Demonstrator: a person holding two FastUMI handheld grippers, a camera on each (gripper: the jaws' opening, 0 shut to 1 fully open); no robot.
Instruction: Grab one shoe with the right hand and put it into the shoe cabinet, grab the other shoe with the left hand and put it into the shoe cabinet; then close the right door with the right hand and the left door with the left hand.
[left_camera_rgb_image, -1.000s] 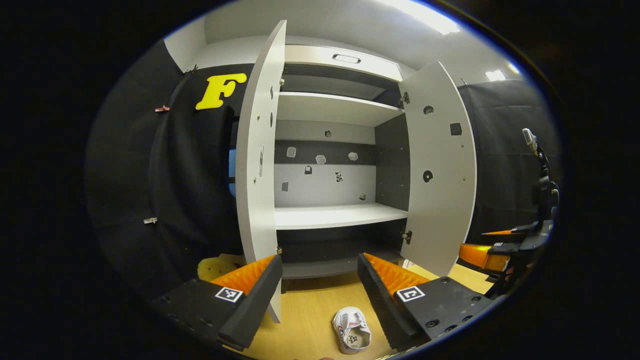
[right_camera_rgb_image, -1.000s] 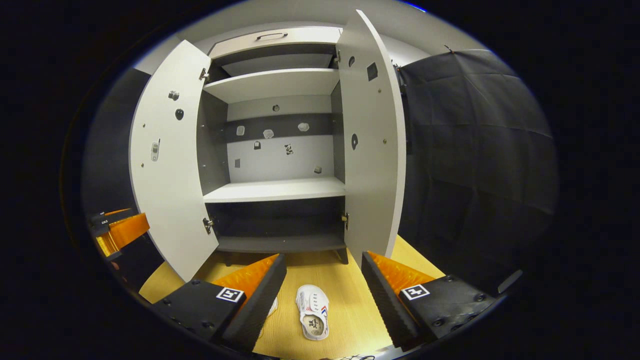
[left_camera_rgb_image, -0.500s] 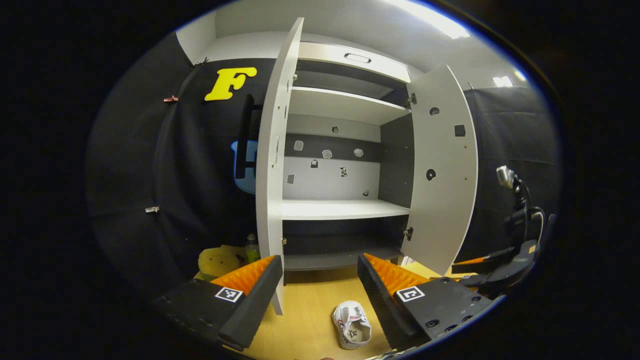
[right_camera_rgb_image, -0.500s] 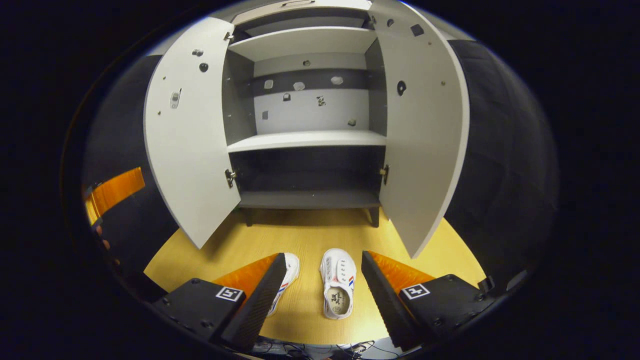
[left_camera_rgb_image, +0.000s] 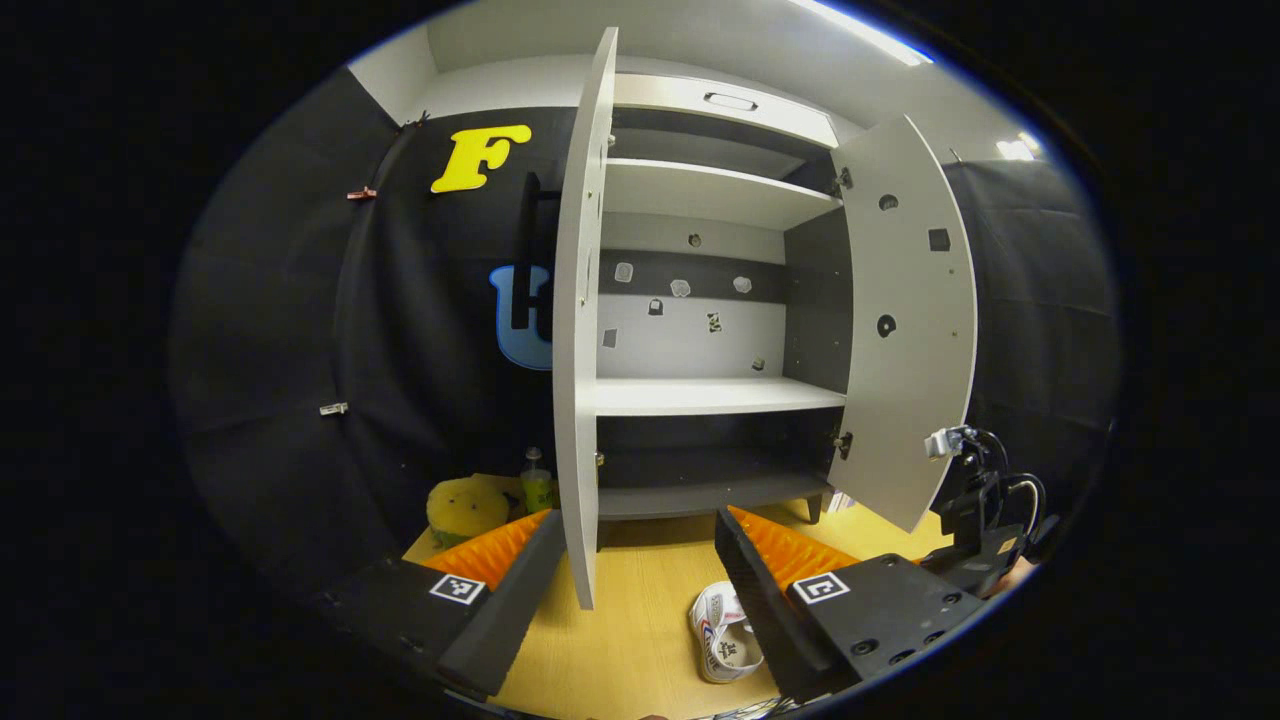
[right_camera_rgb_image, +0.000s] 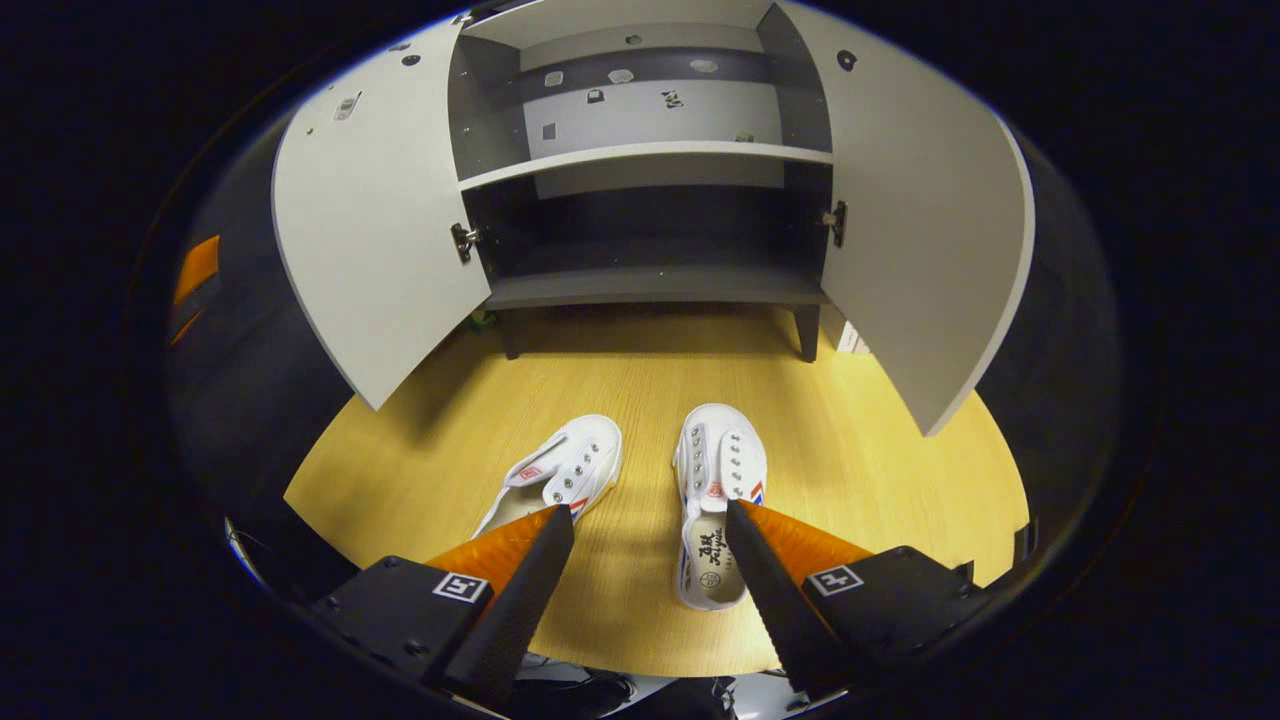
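Observation:
Two white shoes lie side by side on the wooden floor in front of the shoe cabinet. In the right gripper view the right shoe sits just ahead of my open right gripper, close to its right finger, and the left shoe lies partly behind its left finger. My left gripper is open and held higher, facing the cabinet; one shoe lies below it by its right finger. Both cabinet doors stand wide open. The shelves are bare.
A yellow plush toy and a small green bottle sit on the floor left of the cabinet. The left door's edge stands close in front of my left gripper. The right gripper's body is low at the right in the left gripper view.
My right gripper has tilted down and lowered toward the two shoes, which now lie between and ahead of its fingers. My left gripper has shifted slightly, the cabinet sliding right in its view.

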